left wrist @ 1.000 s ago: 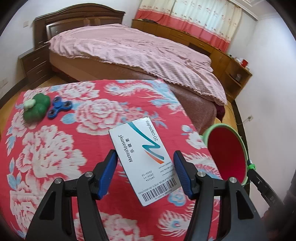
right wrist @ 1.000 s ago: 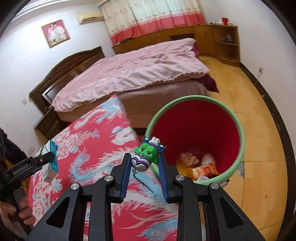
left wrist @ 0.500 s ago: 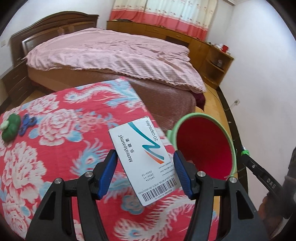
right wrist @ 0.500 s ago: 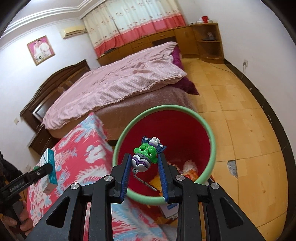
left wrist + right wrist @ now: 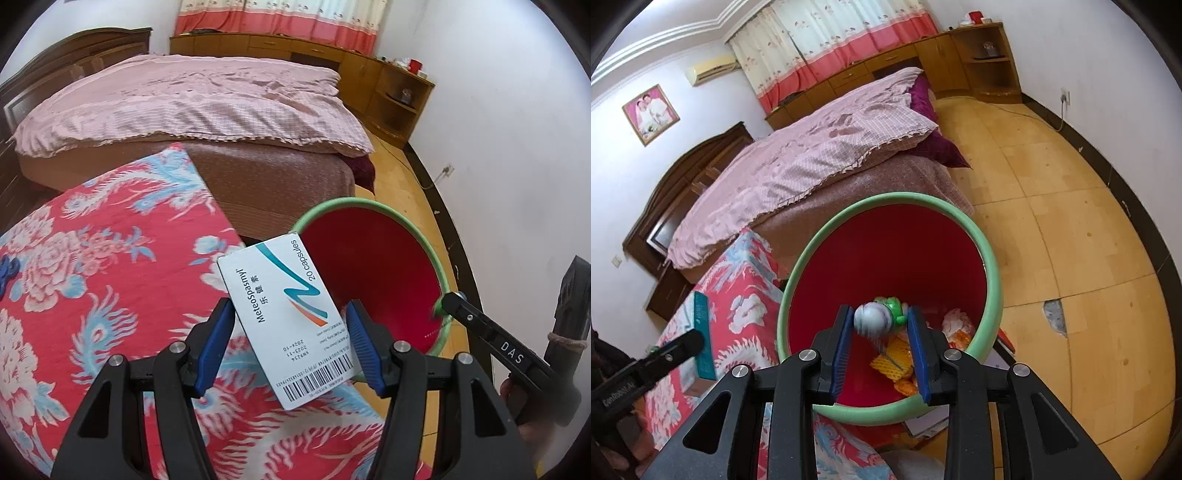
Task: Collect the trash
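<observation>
Over the bin [image 5: 988,266], right gripper [image 5: 879,325] now parted, toy [image 5: 877,317] loose; left gripper [image 5: 290,343] still clasping box [image 5: 286,314]

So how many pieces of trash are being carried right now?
2: the medicine box in the left gripper near the bin, and the toy between the right gripper fingers over the bin, blurred, perhaps dropping.

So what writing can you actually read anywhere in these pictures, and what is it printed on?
"MeteoSpasmyl" and "20 capsules": medicine box held in the left gripper.
"2024-10", "2023-11": same box; Chinese characters, fine print and barcode digits too small.
"DAS": right gripper arm, seen from the left wrist.
"GenRobot.AI", partly cut off: left gripper arm, right wrist view.
</observation>
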`<state>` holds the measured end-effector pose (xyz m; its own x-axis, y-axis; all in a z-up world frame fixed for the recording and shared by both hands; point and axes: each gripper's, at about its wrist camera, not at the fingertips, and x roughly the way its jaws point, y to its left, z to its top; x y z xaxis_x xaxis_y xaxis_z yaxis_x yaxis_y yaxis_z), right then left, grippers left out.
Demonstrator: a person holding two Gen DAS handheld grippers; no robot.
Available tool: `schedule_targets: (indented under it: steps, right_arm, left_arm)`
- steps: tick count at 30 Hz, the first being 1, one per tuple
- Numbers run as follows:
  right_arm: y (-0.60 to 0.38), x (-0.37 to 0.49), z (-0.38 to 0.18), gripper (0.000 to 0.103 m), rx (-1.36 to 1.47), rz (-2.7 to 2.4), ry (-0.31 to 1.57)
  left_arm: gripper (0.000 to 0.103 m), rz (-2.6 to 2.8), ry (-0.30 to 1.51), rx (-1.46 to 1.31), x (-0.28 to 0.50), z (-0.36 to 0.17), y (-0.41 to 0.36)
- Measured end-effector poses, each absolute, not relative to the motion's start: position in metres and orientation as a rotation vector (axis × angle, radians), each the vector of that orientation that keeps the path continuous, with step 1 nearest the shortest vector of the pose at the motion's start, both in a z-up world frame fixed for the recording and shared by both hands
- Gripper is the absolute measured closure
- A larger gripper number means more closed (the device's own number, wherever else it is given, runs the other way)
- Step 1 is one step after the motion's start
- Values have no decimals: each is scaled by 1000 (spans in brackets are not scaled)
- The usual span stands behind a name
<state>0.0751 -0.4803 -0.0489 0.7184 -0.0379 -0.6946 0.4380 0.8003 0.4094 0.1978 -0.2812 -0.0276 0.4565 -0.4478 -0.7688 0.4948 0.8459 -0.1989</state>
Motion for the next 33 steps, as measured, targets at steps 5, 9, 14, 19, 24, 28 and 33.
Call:
schedule_targets:
  steps: [5, 9, 14, 19, 24, 28, 33]
  right_arm:
    - [-483, 74, -52, 72, 616, -269, 724]
    - [-484, 70, -51, 72, 627, -274, 709]
    - [-489, 64, -51, 72, 667, -267, 708]
    - [-493, 61, -50, 72, 676, -281, 703]
    - [-493, 59, -49, 72, 671, -292, 701]
    - [-490, 58, -47, 72, 664, -289, 698]
    - [-489, 57, -45, 69, 653, -292, 704]
  left_arm:
    - [40, -621, 929, 79, 197, -35, -300]
    - [40, -647, 929, 95, 197, -42, -314]
    - [40, -658, 950, 121, 203, -53, -328]
    - [40, -677, 948, 136, 204, -57, -336]
    - [35, -671, 939, 143, 201, -57, -336]
    - [30, -667, 938, 130, 203, -56, -335]
    - [30, -649, 939, 110, 201, -52, -325]
